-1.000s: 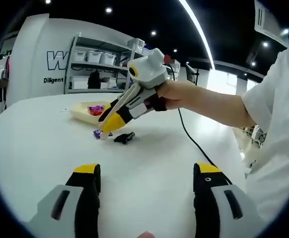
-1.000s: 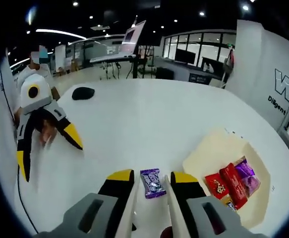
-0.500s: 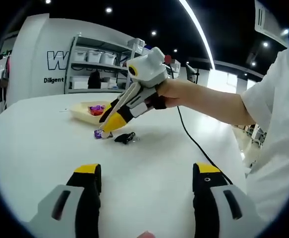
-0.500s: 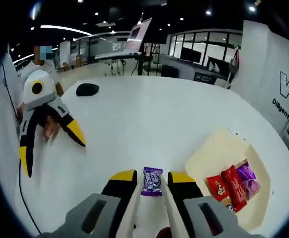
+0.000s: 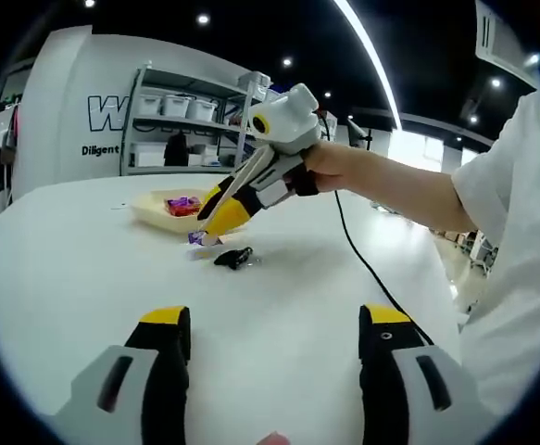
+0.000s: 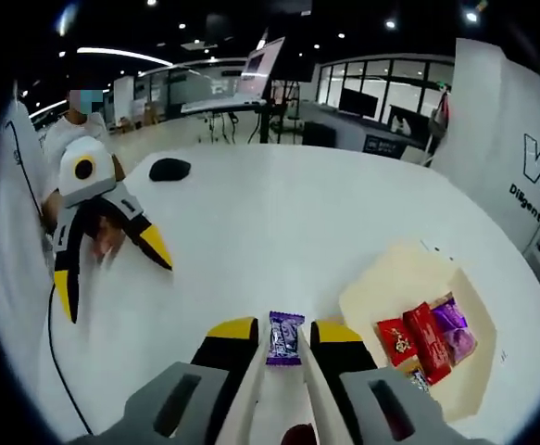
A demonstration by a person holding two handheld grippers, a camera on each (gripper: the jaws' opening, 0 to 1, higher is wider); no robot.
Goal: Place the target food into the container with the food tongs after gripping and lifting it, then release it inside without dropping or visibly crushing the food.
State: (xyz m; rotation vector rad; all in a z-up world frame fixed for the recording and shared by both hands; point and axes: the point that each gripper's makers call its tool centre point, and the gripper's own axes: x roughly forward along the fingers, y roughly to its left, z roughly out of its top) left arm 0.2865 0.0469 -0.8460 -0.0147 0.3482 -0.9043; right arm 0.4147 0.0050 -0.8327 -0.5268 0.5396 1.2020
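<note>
The right gripper [image 6: 281, 336] clamps its fingers on the small purple-wrapped candy [image 6: 284, 336], centre-bottom of frame, just above the white surface [image 6: 251, 232]. Carry it level, without squeezing harder, to the shallow cream tray [image 6: 395, 283] at lower right. The left gripper [image 5: 274, 324] idles, fingers spread.

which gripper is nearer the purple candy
Right. The right gripper holds the purple candy between its jaws; the left gripper hangs open well off to the side.

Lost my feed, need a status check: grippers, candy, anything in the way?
Right gripper shut on purple candy, lifted off the white table. Left gripper open, idle. Tray right of the fingers, wrapped sweets inside. Path looks clear.
</note>
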